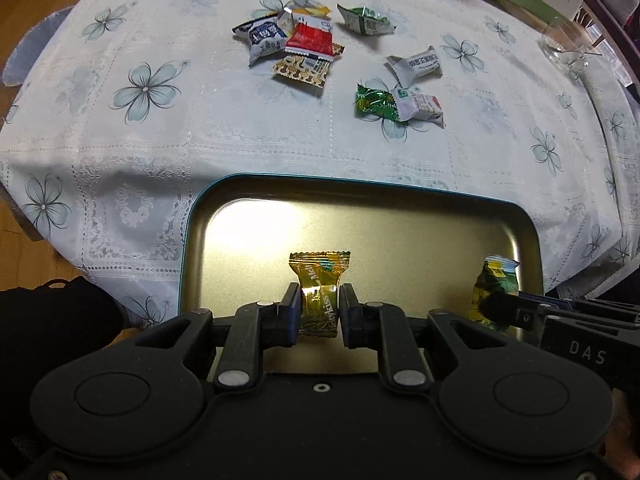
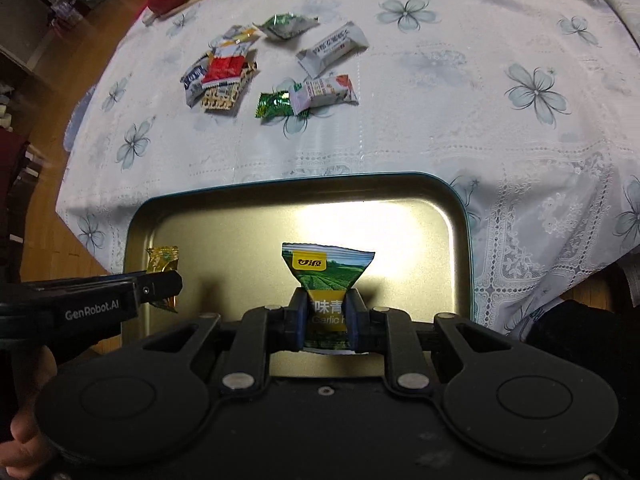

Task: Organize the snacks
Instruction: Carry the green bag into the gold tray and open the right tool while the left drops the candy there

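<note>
Left wrist view: the left gripper (image 1: 319, 309) sits low in the middle of the frame, its jaws clamped on a gold candy (image 1: 319, 294) that is pinched at its waist, the crimped top end standing upright above the fingers. Behind and beneath it lies a shallow metal tray (image 1: 400, 216) with a teal rim, its bare floor catching a bright glare. At the right edge the right gripper (image 1: 505, 309) reaches in from the side, holding a green and yellow snack packet (image 1: 494, 284) over the tray's right part.

Right wrist view shows the same pair from the other side: the right gripper (image 2: 328, 322) is closed tight on the green snack packet (image 2: 326, 276), whose wide printed top flares above the fingers, and the left gripper (image 2: 162, 285) comes in from the left edge with the gold candy (image 2: 162, 259) over the tray (image 2: 304, 192).

Farther up, on the white floral tablecloth (image 1: 160, 140), the loose snacks lie well apart from the tray. A cluster in the upper middle has a red packet (image 1: 311, 39) lying on a brown patterned packet (image 1: 304, 70), with a blue and white packet (image 1: 264, 38) touching on its left. To the right of it sits a green packet (image 1: 364, 20), lower right a white packet (image 1: 416, 65), and below that a shiny green candy (image 1: 374, 102) touching another white packet (image 1: 420, 106). A clear glass (image 1: 566, 42) stands near the upper right edge.
</note>
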Demonstrator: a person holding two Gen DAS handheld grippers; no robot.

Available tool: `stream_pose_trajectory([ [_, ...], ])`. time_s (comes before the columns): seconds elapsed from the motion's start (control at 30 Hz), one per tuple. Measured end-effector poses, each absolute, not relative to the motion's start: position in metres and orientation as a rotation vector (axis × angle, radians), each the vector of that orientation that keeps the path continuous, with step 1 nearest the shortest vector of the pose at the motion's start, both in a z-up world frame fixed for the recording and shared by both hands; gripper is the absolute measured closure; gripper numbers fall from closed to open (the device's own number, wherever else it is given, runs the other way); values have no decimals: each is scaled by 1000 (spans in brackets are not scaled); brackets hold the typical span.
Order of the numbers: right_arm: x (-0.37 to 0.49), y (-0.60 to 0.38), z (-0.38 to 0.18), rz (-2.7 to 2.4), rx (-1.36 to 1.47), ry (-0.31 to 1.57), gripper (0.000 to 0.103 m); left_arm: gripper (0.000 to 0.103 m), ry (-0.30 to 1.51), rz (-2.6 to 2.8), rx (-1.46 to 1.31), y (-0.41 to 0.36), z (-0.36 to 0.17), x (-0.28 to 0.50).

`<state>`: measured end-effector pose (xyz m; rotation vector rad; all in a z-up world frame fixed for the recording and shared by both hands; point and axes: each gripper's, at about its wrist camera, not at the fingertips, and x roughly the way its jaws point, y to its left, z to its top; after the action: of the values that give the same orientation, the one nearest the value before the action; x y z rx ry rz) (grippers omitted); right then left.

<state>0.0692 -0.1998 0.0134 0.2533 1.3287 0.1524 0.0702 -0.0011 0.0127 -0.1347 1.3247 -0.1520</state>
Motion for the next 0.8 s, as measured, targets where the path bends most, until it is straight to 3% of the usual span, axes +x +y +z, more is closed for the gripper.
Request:
stream_pose_trajectory([
  [0.33,-8,-232,23,80,463,1072,81,77,1079,-158,-57,-14,16,14],
  [0.8,-54,-189,26,93,257,941,81,76,940,-74,-89,-6,16,-20],
])
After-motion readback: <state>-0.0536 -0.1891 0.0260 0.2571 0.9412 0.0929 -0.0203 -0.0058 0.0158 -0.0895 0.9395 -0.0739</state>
